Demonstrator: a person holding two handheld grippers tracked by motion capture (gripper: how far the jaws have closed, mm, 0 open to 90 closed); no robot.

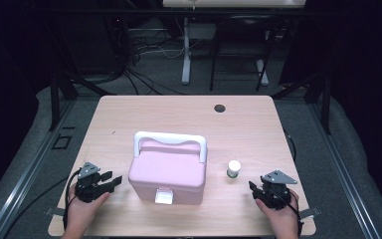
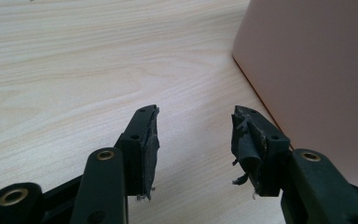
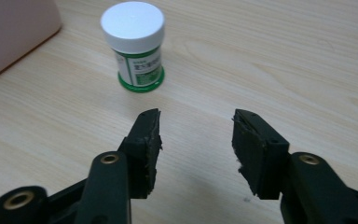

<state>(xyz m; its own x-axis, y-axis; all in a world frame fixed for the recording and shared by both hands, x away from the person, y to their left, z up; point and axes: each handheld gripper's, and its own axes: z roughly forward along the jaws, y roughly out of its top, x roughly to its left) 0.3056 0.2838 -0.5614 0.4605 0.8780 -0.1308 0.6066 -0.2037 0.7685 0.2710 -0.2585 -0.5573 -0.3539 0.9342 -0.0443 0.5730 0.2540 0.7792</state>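
- Table (image 1: 129, 114) of pale wood grain stands in a dark room, with a small round dark hole (image 1: 220, 108) near its far edge.
- Near the middle of the table sits a pink box (image 1: 169, 172) with a white handle (image 1: 170, 141) arched over its lid and a white latch (image 1: 164, 196) on the side facing the person.
- Just to the right of the box, apart from it, a small jar (image 1: 234, 169) stands upright; from the right gripper view it has a white cap, a green and white label and a green base (image 3: 139, 46).
- The left gripper (image 1: 113, 181) rests at the near left of the table in the person's left hand (image 1: 82, 211), pointing toward the box and close beside its left wall.
- From the left gripper view its jaws stand apart with bare wood between them, gripping nothing, and the pink wall (image 2: 317, 70) rises just to their right.
- The right gripper (image 1: 253, 188) rests at the near right in the person's right hand (image 1: 281, 219), aimed toward the jar.
- From the right gripper view its jaws are likewise spread and hold nothing; the jar stands ahead of them, slightly left, not touching either one, and a corner of the pink box shows at the upper left.
- The pads on both pairs of jaws look worn and frayed at the edges.
- Cables (image 1: 144, 50) and the legs of a stand (image 1: 186, 50) lie on the floor beyond the table.
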